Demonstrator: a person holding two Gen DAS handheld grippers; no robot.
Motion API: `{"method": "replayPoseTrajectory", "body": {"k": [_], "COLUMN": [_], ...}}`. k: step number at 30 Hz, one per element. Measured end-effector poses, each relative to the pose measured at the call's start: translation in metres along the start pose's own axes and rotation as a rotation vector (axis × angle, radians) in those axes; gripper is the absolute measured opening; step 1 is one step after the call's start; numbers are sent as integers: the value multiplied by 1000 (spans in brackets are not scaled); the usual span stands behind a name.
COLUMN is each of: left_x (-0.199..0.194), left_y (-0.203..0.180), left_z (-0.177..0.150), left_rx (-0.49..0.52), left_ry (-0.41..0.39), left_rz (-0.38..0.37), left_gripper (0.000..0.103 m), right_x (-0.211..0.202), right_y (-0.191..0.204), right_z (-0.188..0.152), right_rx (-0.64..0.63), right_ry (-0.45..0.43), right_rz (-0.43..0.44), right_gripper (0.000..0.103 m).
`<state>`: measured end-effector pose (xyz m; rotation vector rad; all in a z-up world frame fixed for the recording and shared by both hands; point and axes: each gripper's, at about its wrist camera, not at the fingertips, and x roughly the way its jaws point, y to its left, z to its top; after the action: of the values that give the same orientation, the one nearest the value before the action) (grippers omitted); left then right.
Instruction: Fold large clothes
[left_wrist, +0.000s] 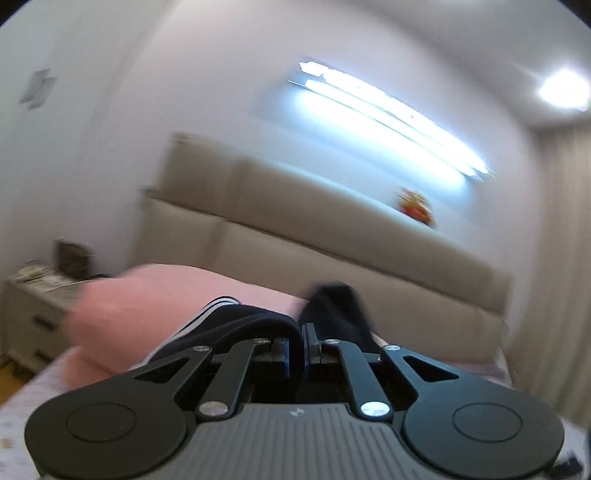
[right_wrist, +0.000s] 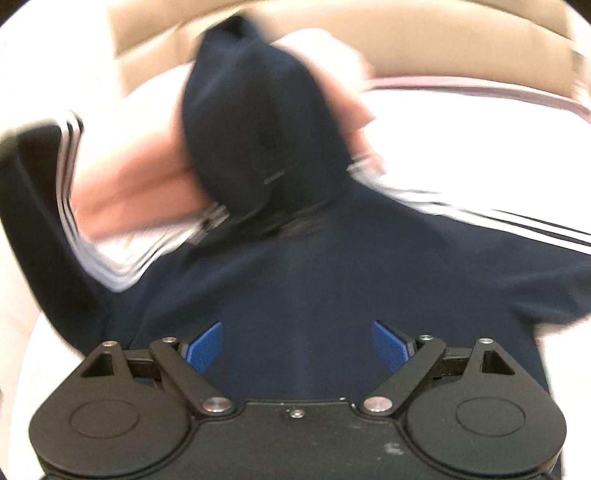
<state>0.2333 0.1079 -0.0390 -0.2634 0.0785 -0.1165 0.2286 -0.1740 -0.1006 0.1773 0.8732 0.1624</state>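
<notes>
A dark navy hooded jacket (right_wrist: 314, 288) with white sleeve stripes lies spread on the bed, hood pointing away toward the pink pillow (right_wrist: 140, 173). My right gripper (right_wrist: 297, 347) is open, its blue pads wide apart just above the jacket's body. My left gripper (left_wrist: 297, 350) is shut on a fold of the navy jacket (left_wrist: 236, 325), with the striped sleeve draped to its left. The view is motion-blurred.
A beige padded headboard (left_wrist: 295, 221) runs behind the bed. A pink pillow (left_wrist: 147, 306) lies at the left. A white nightstand (left_wrist: 33, 314) with clutter stands at the far left. A curtain (left_wrist: 565, 240) hangs at the right.
</notes>
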Motion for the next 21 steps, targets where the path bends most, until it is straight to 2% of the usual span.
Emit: {"method": "replayPoseTrajectory", "body": {"k": [3,6,8,9,10,12,13,14,16,18,21], "left_x": [21,39,57,66,70,75,72,68,60,54,73], "left_y": [-60,-102,-118,-123,-118,-106,-96,-83,-52,-17,42], "left_z": [-31,-71,-98,-112,-123,-131,-131,-128,-113,-97,-78], "left_rx": [61,83,87,86,80,71,67,56,11,-40,-43], "left_ry": [91,201,341,440,519,631,653,665,670,658,651], "left_rz": [-96,-146,-183,-204,-218,-237,-245,-243,-205,-164,-29], "left_gripper": [8,15,35,40,47,53,61,73,85,86,86], "right_x": [-20,-27,-21,-17,-11,-4,0,2,14,26,55], "right_y": [-47,-85,-96,-96,-94,-85,-74,-66,-34,-2,55], "right_z": [8,12,16,17,19,23,25,28,28,27,21], "right_rx": [96,165,190,182,165,99,47,3,-122,-232,-390], "right_ry": [-58,-63,-38,-28,-19,-8,-9,-17,-28,-27,3], "right_rz": [-16,-10,22,39,51,77,84,84,91,106,138], "right_gripper": [103,103,103,103,103,103,103,103,103,103,103]}}
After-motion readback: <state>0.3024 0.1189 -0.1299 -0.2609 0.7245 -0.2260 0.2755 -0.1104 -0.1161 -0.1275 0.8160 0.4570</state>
